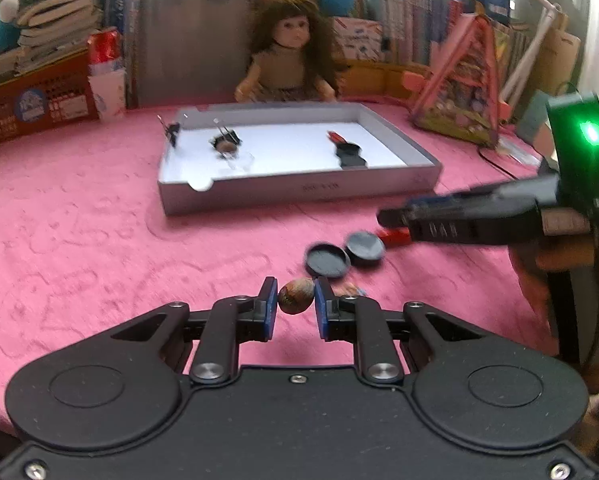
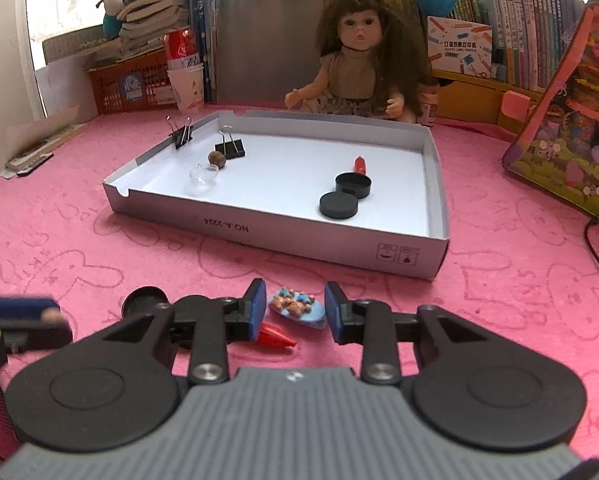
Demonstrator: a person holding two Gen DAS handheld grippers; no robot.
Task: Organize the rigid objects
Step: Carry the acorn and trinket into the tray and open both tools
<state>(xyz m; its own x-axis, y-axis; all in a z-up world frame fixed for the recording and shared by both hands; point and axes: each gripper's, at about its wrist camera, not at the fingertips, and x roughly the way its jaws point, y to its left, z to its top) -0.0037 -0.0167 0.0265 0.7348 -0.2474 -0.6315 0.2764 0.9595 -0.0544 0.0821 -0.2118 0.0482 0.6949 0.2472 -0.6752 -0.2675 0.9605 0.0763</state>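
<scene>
My left gripper (image 1: 296,300) is shut on a brown walnut-like nut (image 1: 295,295) just above the pink cloth. Two black round lids (image 1: 326,260) lie just beyond it, with a red piece (image 1: 393,235) past them. My right gripper (image 2: 295,306) is open above a blue badge with small bear figures (image 2: 297,306); a red cone-shaped piece (image 2: 276,336) lies by its left finger. The grey tray (image 2: 339,246) holds two binder clips (image 2: 230,147), a nut (image 2: 216,158), a clear dish (image 2: 204,175), two black lids (image 2: 339,205) and a red piece (image 2: 360,165).
A doll (image 2: 359,64) sits behind the tray. Stacked books, a red basket (image 2: 127,84) and a can (image 2: 181,49) stand at the back left. A colourful triangular bag (image 2: 571,120) and a black cable (image 2: 597,248) are on the right.
</scene>
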